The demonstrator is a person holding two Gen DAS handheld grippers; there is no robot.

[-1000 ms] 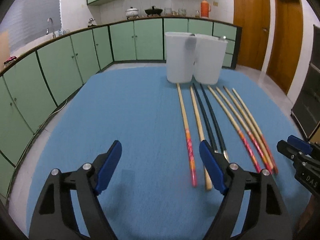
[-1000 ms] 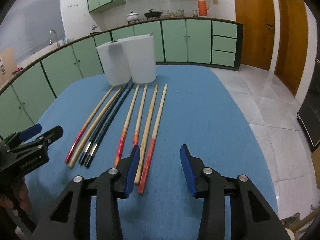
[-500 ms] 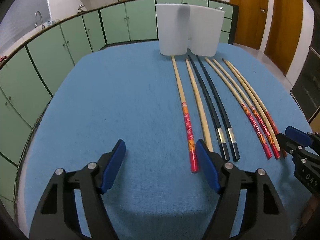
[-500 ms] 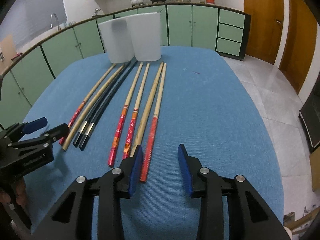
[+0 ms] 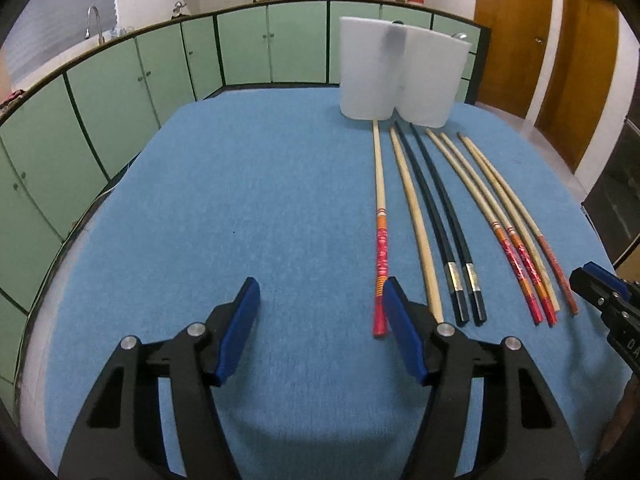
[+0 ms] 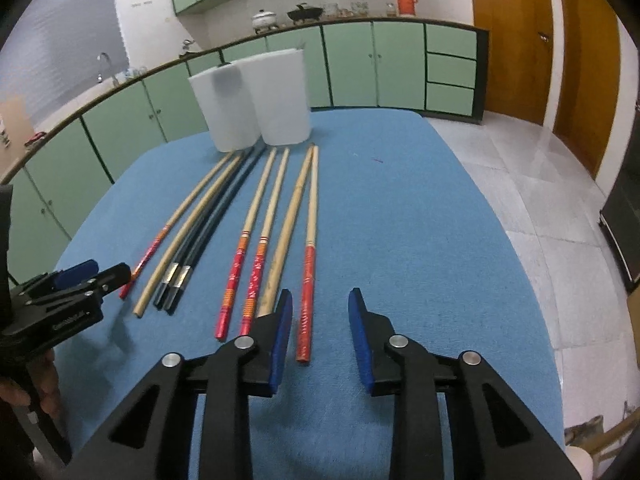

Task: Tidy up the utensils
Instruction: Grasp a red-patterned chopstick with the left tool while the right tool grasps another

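Several chopsticks lie side by side on the blue tablecloth (image 5: 240,200), their far tips at two white containers (image 5: 368,72) (image 6: 280,96). A black pair (image 5: 440,216) (image 6: 208,232) lies among pale ones with red ends. My left gripper (image 5: 320,296) hovers at the row's left; its jaws are closing, and the leftmost red-ended chopstick (image 5: 380,248) ends just inside its right finger, untouched. My right gripper (image 6: 320,300) hovers over the row's right end. Its jaws are closing with the rightmost red-ended chopstick (image 6: 307,312) between them, pads clear of it.
Each gripper shows in the other's view: the left gripper (image 6: 92,276) with a hand (image 6: 24,384) on it, the right gripper (image 5: 592,280) at the frame edge. Green cabinets (image 5: 120,92) curve around the table's left and back. Tiled floor (image 6: 540,200) and wooden doors (image 6: 516,40) lie to the right.
Both grippers' jaws have narrowed. Both views have tipped down a little, so the chopsticks' near ends sit closer to the fingers. The chopsticks and containers have not moved.
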